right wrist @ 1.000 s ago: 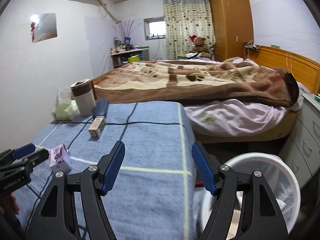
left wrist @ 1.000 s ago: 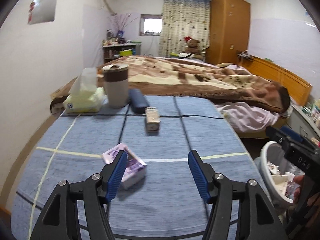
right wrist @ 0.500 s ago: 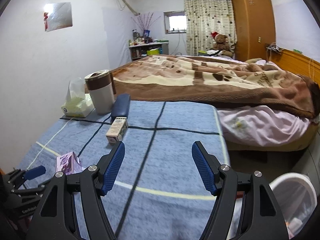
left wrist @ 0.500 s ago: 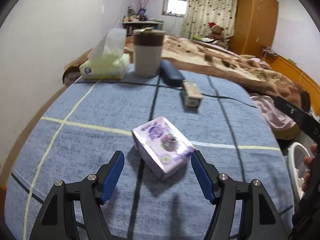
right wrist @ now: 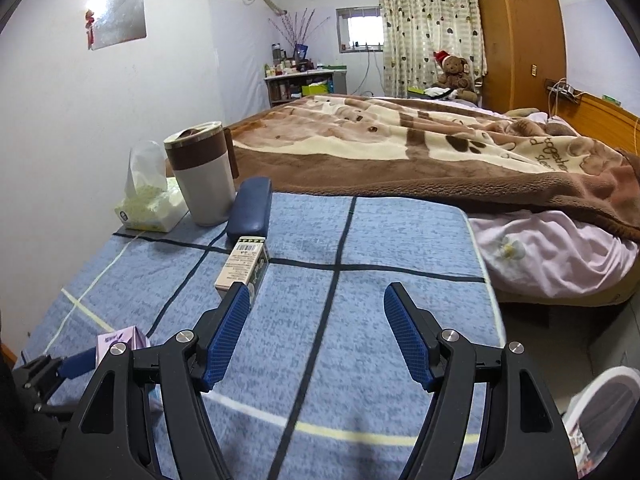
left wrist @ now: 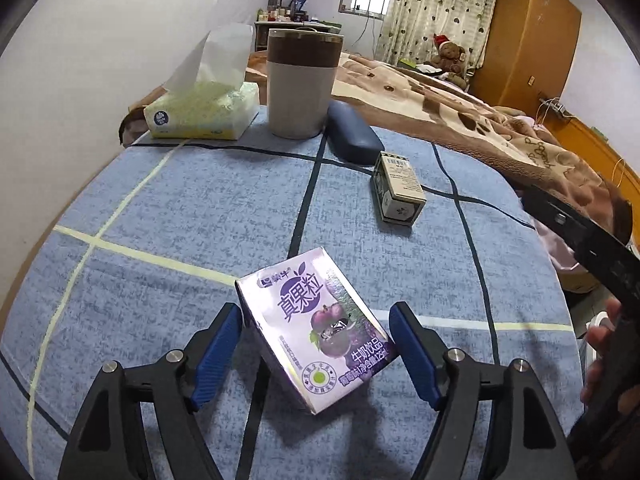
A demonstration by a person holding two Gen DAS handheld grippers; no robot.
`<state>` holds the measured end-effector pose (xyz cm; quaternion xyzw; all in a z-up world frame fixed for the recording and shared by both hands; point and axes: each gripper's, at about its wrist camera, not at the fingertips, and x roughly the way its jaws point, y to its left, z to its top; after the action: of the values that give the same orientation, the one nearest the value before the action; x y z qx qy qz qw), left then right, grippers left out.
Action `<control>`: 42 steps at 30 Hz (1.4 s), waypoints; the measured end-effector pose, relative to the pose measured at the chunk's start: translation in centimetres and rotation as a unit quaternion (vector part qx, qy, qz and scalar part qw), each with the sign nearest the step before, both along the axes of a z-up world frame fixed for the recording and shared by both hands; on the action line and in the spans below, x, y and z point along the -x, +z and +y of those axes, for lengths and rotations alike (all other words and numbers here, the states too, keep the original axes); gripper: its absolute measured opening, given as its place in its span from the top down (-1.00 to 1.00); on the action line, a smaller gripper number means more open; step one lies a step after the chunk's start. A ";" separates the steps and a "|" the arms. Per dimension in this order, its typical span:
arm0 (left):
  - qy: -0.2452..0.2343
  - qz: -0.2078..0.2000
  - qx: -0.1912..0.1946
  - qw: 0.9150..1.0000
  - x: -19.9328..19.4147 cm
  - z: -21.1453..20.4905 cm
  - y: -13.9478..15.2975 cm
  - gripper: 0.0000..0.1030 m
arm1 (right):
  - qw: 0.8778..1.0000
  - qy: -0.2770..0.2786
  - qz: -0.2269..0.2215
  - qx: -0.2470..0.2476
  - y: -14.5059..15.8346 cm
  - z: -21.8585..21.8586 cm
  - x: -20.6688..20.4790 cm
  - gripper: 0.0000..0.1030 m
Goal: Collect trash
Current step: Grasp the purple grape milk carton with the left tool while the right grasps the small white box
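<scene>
Purple milk carton (left wrist: 316,328) lying near, skewed, between the opening jaws of left gripper (left wrist: 316,344), not yet pinched. Probably light, thin-walled, slightly slick; best taken gently across the long flat sides. Right gripper (right wrist: 316,332) spread over bare cloth, empty.

A purple drink carton (left wrist: 320,328) printed with dark fruit and Chinese lettering lies on its side, skewed, on the blue checked surface (left wrist: 180,220). Farther back a small beige-and-green box (left wrist: 398,188) with a barcode lies flat near the surface's middle, well apart from the carton.
</scene>
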<state>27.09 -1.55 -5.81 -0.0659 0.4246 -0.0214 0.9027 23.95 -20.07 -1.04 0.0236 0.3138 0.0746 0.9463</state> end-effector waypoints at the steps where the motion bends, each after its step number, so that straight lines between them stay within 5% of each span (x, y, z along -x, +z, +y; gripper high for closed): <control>1: -0.004 0.000 -0.002 1.000 0.0 0.0 -0.1 -0.49 | 1.000 0.003 0.002 0.002 -0.1 0.3 -0.3 -0.39; 12: -0.037 0.015 0.004 0.999 -0.2 0.8 -0.4 -0.50 | 0.998 0.032 0.045 -0.001 -1.8 3.4 -4.4 -0.39; 15: -0.023 0.025 -0.022 0.999 -0.5 1.7 -0.7 -0.50 | 0.998 0.042 0.056 0.003 -2.3 4.3 -5.3 -0.39; 33: -0.007 0.020 -0.017 1.000 -2.4 4.7 -1.3 -0.45 | 0.994 0.048 0.098 0.027 -3.8 6.2 -6.9 -0.38; 42: -0.010 0.013 -0.011 1.000 -2.4 4.5 -1.2 -0.08 | 0.994 0.044 0.096 0.032 -3.7 6.8 -6.5 0.37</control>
<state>29.46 2.97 -7.03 -0.0519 0.4367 -0.0247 0.8978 30.47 -13.30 -4.77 -0.0136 0.4062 0.1033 0.9078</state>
